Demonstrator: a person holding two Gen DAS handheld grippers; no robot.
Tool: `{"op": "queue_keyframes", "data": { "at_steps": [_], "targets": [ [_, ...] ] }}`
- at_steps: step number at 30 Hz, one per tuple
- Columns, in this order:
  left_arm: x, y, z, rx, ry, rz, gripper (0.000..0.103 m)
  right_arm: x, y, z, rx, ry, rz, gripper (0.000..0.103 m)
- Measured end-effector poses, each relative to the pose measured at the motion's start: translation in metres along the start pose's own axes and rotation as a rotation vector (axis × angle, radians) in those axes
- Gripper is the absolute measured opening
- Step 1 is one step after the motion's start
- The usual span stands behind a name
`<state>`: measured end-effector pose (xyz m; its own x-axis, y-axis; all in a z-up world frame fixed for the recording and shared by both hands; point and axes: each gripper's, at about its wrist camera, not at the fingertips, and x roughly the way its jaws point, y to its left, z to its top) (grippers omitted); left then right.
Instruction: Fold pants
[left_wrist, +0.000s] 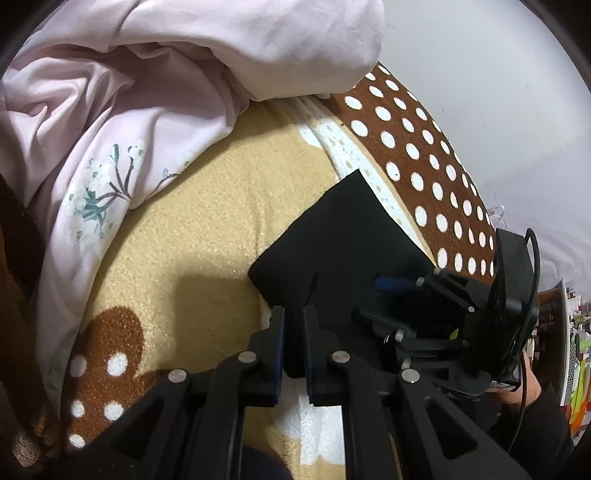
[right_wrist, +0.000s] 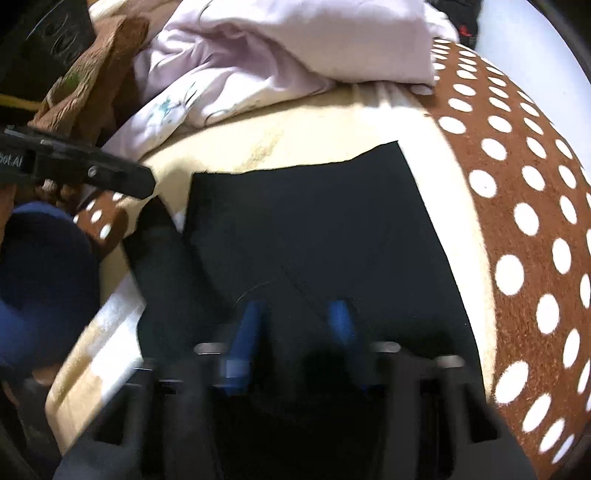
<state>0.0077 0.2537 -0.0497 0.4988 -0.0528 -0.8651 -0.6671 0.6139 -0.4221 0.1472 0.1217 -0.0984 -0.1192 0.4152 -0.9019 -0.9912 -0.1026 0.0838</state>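
Observation:
The black pants (left_wrist: 332, 243) lie folded into a flat block on a tan fleece blanket (left_wrist: 207, 236). My left gripper (left_wrist: 294, 314) is shut on the near edge of the black pants, with cloth filling the narrow gap between its blue-padded fingers. My right gripper (right_wrist: 295, 314) is open, its blue fingertips (right_wrist: 251, 321) resting apart on top of the pants (right_wrist: 314, 221). The right gripper also shows in the left wrist view (left_wrist: 436, 295), over the right side of the pants. The left gripper shows at the left of the right wrist view (right_wrist: 122, 177).
A rumpled pink quilt (left_wrist: 147, 92) with a flower print is heaped at the back. The blanket's brown border with white dots (right_wrist: 517, 206) runs along the right. A white wall (left_wrist: 498, 110) stands beyond it. A brown plush toy (right_wrist: 85, 85) sits far left.

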Motion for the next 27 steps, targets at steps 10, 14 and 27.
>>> {"op": "queue_keyframes", "data": {
  "at_steps": [10, 14, 27],
  "targets": [
    [0.001, -0.001, 0.0, 0.011, -0.011, -0.023, 0.011, -0.038, -0.031, 0.022, 0.105, -0.156, -0.15, 0.005],
    [0.007, -0.005, -0.002, 0.023, 0.003, -0.018, 0.011, -0.033, -0.055, 0.027, 0.205, -0.113, -0.233, 0.02],
    [0.029, -0.075, -0.028, 0.254, 0.068, -0.068, 0.011, -0.161, -0.029, -0.207, 0.869, -0.236, -0.487, 0.027]
  ]
}}
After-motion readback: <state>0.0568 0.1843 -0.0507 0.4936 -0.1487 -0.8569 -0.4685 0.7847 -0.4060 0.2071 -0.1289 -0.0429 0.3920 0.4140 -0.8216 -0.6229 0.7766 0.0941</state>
